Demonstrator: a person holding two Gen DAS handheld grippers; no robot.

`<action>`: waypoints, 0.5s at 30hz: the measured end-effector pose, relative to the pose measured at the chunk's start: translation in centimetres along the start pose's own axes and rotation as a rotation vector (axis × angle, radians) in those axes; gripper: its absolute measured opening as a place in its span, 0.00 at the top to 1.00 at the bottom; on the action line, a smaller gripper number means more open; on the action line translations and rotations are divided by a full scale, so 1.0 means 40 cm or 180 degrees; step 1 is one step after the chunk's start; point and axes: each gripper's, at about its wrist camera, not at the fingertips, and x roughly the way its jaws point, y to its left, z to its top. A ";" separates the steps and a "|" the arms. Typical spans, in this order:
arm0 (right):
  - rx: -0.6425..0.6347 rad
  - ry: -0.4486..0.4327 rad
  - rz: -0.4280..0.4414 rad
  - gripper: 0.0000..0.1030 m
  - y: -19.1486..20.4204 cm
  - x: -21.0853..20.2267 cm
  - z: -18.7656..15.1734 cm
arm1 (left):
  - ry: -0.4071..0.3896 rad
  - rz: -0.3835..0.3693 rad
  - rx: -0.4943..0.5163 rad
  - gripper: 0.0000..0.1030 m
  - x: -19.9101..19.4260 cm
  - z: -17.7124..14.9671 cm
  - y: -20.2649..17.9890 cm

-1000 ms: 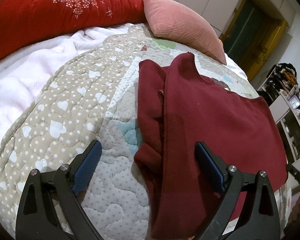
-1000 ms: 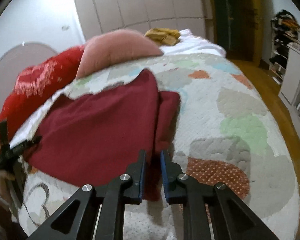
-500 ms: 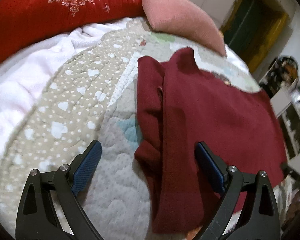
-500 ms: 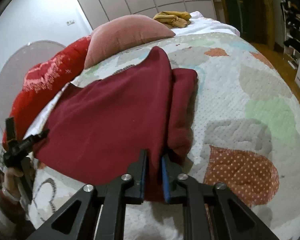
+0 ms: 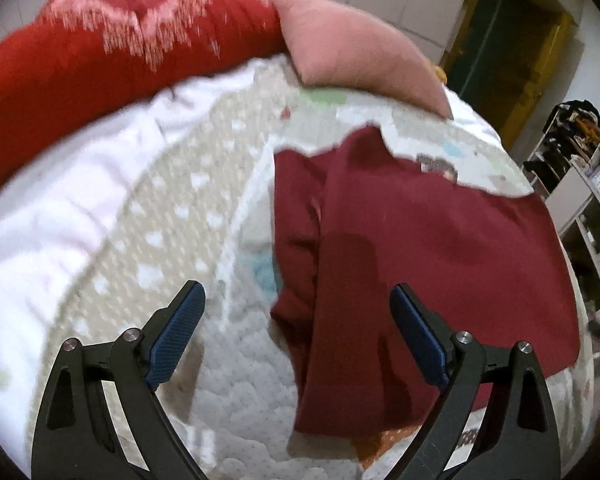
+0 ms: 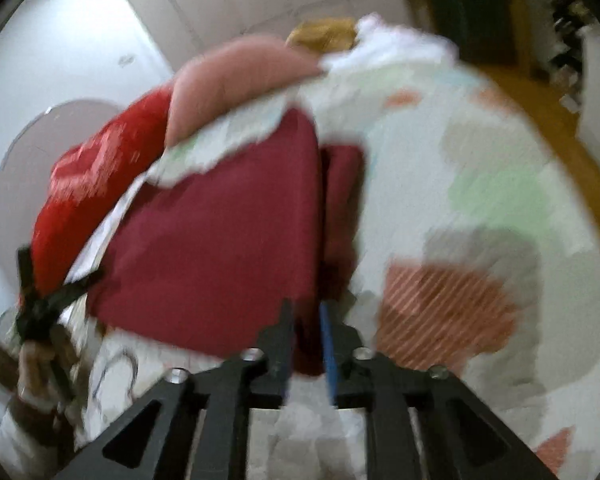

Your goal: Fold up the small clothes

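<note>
Right wrist: right gripper point(image 6: 306, 334) fingers pinch maroon garment point(image 6: 220, 240).

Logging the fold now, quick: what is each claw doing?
Left claw: open, holding nothing.
Right claw: shut on the maroon garment's near edge.

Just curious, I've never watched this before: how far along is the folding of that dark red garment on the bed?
Partly done: the maroon garment already has a side folded in. The right gripper pinches its near edge; the left gripper is open, holding nothing. The remaining folds are left.
</note>
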 end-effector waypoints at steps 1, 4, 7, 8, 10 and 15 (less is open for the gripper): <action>-0.0016 -0.0094 -0.0047 0.67 0.006 -0.013 0.015 | -0.0055 -0.0005 0.0007 0.08 -0.004 0.013 -0.004; -0.0192 -0.0194 0.0022 0.64 0.063 -0.004 0.082 | 0.0020 -0.0005 0.0046 0.08 0.025 0.048 -0.018; -0.0420 -0.0098 -0.0053 0.64 0.124 0.079 0.135 | 0.0092 0.0065 0.0094 0.08 0.078 0.074 -0.035; -0.0506 -0.0080 -0.0124 0.64 0.143 0.115 0.153 | 0.0106 0.0115 0.0121 0.08 0.094 0.082 -0.039; -0.0582 -0.0105 -0.0199 0.64 0.166 0.181 0.183 | 0.0127 0.0194 0.0175 0.08 0.125 0.103 -0.043; -0.0473 -0.0119 -0.0464 0.64 0.148 0.302 0.252 | 0.0226 0.0255 0.0183 0.08 0.196 0.146 -0.025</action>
